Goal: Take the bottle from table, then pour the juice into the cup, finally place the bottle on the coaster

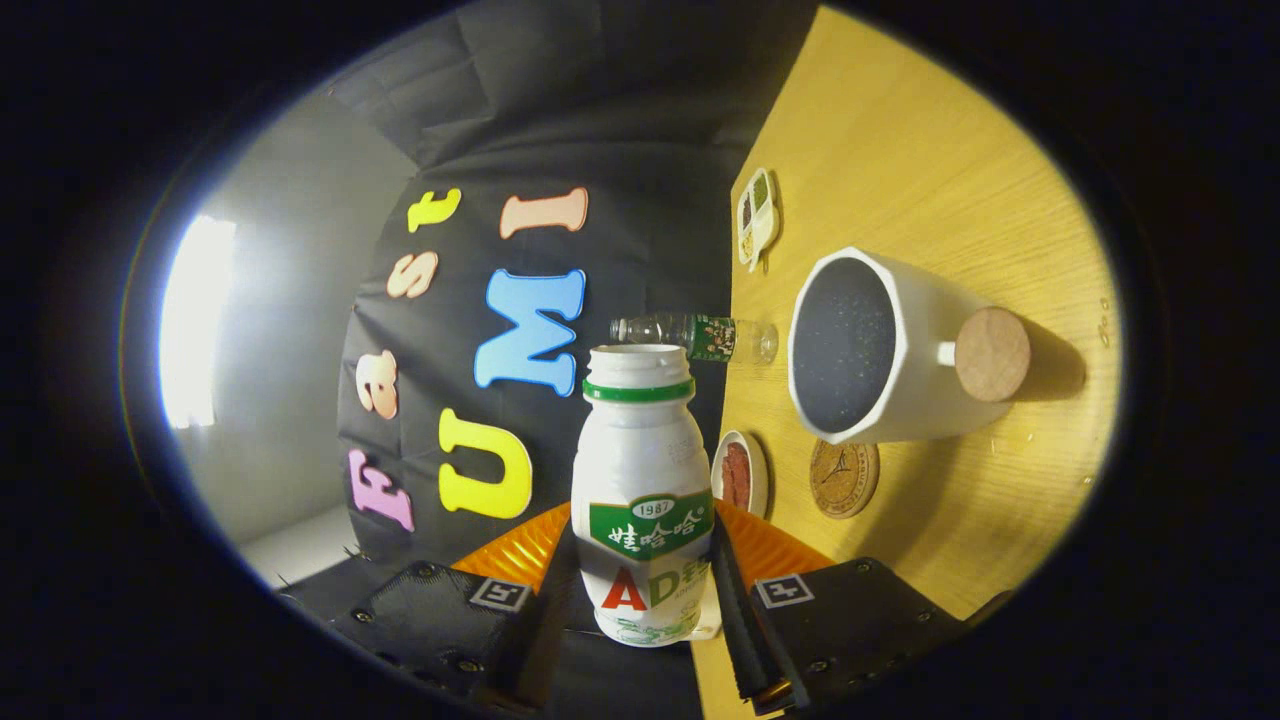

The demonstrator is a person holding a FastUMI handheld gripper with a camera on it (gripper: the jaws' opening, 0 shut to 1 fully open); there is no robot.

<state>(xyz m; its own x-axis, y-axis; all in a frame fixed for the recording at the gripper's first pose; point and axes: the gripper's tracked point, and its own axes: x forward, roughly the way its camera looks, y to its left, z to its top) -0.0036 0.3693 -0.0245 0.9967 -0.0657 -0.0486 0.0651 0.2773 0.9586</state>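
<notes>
A white juice bottle [642, 480] with a green neck ring and a green label sits between my fingers, and my gripper [645, 600] is shut on its lower body. Its mouth is uncapped. The whole view is rolled about a quarter turn, so the bottle lies roughly level with the wooden table [930, 180], well above it. The white cup [900, 350] stands beyond the fingers with its dark inside showing and a round cork knob on its handle. No stream of juice is visible. A round cork coaster [843, 478] lies flat beside the cup, nearer my fingers.
A clear plastic bottle [700, 338] with a green label stands past the juice bottle's mouth, next to the cup. A small white dish [740, 475] of red food lies by the coaster. A divided dish [757, 215] lies farther along the table's back edge.
</notes>
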